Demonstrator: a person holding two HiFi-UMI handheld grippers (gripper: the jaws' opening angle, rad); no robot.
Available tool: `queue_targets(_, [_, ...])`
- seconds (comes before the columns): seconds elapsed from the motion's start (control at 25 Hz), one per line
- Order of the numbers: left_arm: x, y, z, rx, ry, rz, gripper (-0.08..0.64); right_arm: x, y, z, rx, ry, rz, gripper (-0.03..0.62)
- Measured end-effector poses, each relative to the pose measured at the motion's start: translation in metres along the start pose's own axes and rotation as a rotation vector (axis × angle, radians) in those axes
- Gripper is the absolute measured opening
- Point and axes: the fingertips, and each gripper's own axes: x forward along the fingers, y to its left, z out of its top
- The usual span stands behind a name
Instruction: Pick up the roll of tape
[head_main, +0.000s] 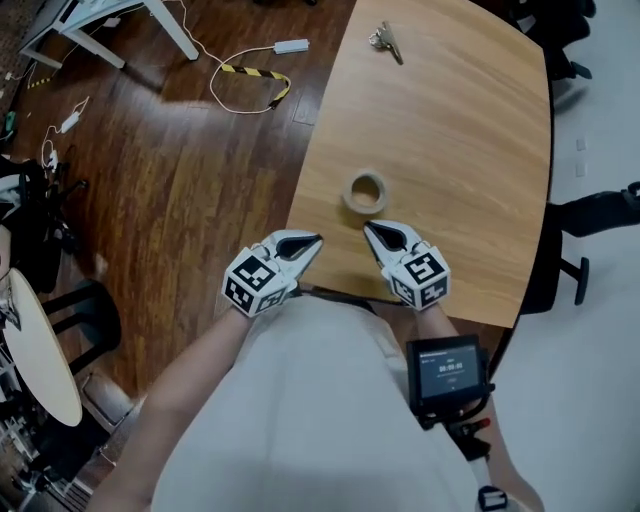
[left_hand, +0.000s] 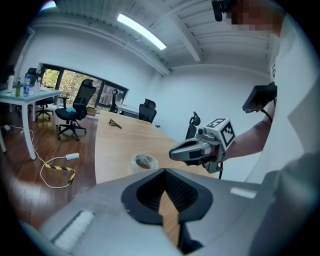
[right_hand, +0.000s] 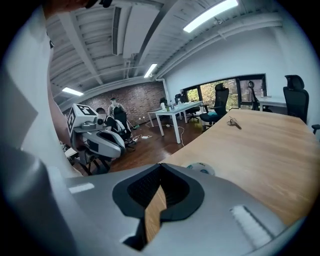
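A roll of beige tape (head_main: 365, 192) lies flat on the wooden table (head_main: 450, 130), near its front edge. My left gripper (head_main: 312, 240) hovers at the table's left front edge, below and left of the roll, its jaws shut and empty. The right gripper (head_main: 370, 229) is just in front of the roll, a short gap away, also shut with nothing in it. In the left gripper view the tape (left_hand: 144, 162) lies ahead past my jaws, and the right gripper (left_hand: 175, 152) points in from the right. In the right gripper view the tape (right_hand: 201, 168) peeks over the jaw housing.
A bunch of keys (head_main: 386, 40) lies at the table's far end. On the wood floor to the left are a white cable with an adapter (head_main: 290, 46) and a yellow-black strip (head_main: 255, 72). Black office chairs (head_main: 590, 215) stand right of the table. A small screen (head_main: 448, 368) hangs at the person's waist.
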Motion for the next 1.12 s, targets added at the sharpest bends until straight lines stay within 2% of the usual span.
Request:
queue_targets(0.24, [-0.008, 0.017, -0.005, -0.064, -0.055, -0.002, 0.005, 0.03, -0.006, 0.005, -0.1, 0.116, -0.002, 0.006])
queue_targets(0.48, [-0.02, 0.032, -0.012, -0.108, -0.09, 0.023, 0.005, 0.047, -0.02, -0.011, -0.221, 0.262, -0.036, 0.009])
queue_targets(0.6, [-0.03, 0.041, -0.015, -0.134, -0.113, 0.048, 0.005, 0.052, -0.031, -0.018, -0.227, 0.325, -0.052, 0.063])
queue_targets(1.12, [-0.045, 0.055, -0.025, -0.15, -0.156, 0.086, 0.005, 0.073, -0.056, -0.049, -0.33, 0.644, -0.034, 0.167])
